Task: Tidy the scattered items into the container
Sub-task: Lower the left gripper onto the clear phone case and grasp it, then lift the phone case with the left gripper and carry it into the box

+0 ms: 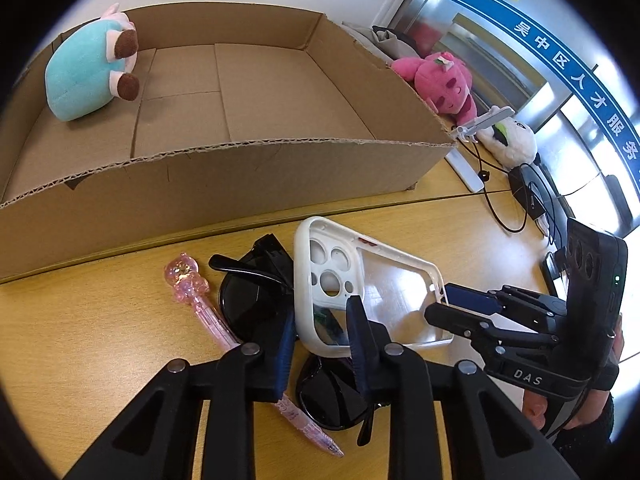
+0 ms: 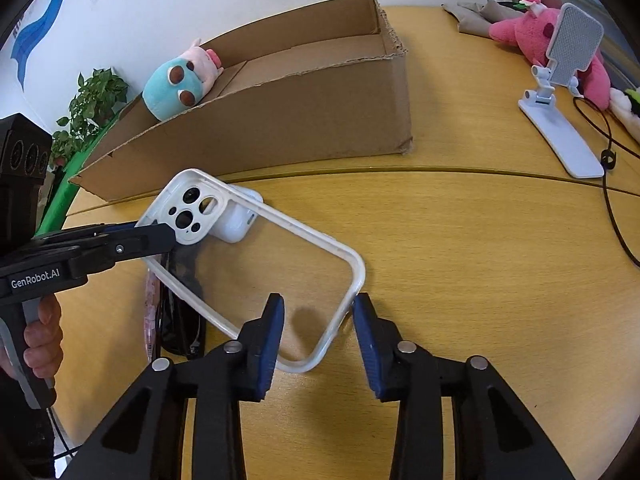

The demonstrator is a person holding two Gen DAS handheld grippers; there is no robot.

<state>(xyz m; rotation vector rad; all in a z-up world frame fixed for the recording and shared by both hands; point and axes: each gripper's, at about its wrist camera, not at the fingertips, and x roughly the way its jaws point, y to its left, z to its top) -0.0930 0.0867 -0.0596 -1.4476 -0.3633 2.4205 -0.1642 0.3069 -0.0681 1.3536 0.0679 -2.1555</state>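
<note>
- Your left gripper [image 1: 320, 336] is clamped on the long white rim of the phone case [image 1: 360, 280], holding it tilted above the clutter so nothing else drags along.
- Your right gripper [image 2: 319, 336] stands open, its fingers straddling the case's lower corner without pinching it — likely ready to steady or take it over.
- Under the case lie the sunglasses [image 1: 256, 300] and the pink pen [image 1: 192, 284]; the white earbud case [image 2: 236, 220] sits beside its camera end.
- The cardboard box [image 1: 240, 184] stands toward the desk's far edge, just behind these items; the teal plush [image 1: 88, 72] lies in its far left corner, leaving most of the floor free.
</note>
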